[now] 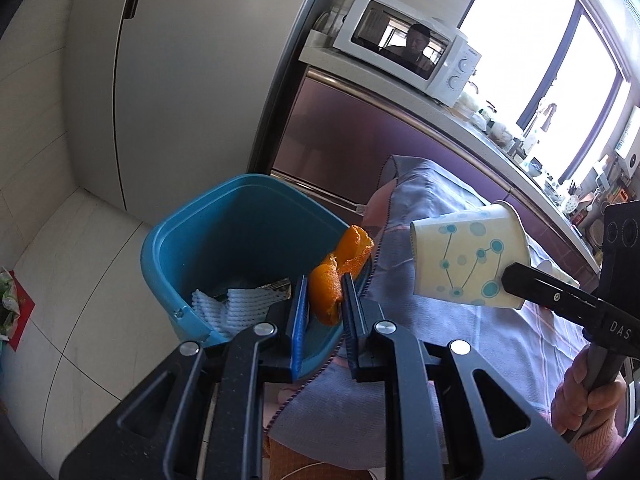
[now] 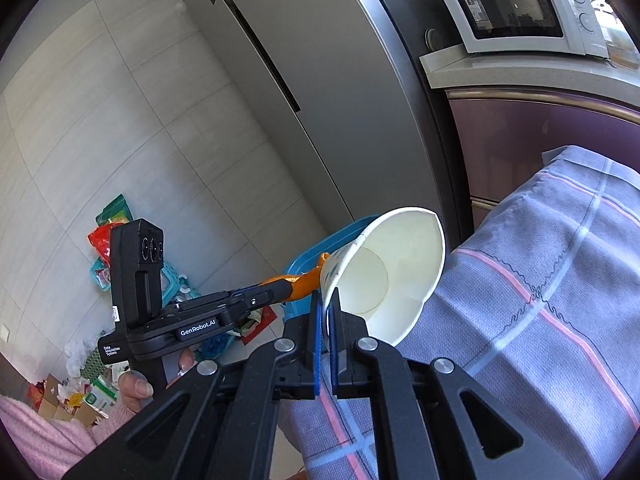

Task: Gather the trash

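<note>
Orange citrus peel [image 1: 336,276], curled and ragged at its upper end, sits pinched between the two blue-padded fingers of the left gripper [image 1: 326,300], whose jaws are drawn close onto it. The peel hangs right over the near rim of a teal plastic waste bin [image 1: 168,248] that stands on the pale tiled floor [image 1: 80,280] beside a tall grey refrigerator [image 1: 168,80]. Inside the bin lies a piece of white foam netting [image 1: 228,300] with a dark silvery scrap just behind it. To the right, a white paper cup printed with teal dots and thin lines [image 1: 464,256] is held tilted on its side, above a table draped in a lavender checked cloth with pink and pale stripes [image 1: 460,340]. The right gripper [image 2: 327,320] has its jaws pressed together on the cup's rim, one blue pad inside the wall and one outside, so the cup's open mouth faces that wrist camera. From the right wrist view the cup partly hides the bin, with the peel showing just left of it. A hand in a pink knitted sleeve [image 2: 136,390] grips the left tool's handle. A white microwave oven [image 1: 408,44] rests on the pale counter above purple cabinet fronts.
</note>
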### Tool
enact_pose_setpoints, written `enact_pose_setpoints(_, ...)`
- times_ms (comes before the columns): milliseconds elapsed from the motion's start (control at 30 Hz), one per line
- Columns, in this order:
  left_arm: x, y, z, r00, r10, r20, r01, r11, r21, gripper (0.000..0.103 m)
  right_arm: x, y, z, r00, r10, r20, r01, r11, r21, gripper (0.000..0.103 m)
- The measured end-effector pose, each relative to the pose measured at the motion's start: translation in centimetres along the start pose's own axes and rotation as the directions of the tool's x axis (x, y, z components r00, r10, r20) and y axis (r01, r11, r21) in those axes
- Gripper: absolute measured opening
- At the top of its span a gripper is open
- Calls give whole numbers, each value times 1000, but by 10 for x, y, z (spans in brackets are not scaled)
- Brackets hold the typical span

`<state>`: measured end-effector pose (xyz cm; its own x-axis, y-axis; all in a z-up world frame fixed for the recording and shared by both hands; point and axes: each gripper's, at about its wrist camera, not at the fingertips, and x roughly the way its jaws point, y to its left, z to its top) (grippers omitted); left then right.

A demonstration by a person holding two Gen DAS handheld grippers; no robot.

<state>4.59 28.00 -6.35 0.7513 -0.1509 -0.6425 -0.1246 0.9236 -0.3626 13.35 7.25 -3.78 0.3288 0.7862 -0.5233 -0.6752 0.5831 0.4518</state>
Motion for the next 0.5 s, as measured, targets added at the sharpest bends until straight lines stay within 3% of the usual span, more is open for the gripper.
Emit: enact_pose_setpoints(500,22,18,0,999,43,-33,-44,998,-43,17,35,4,6,997,-33,-66,31,999,-23,2)
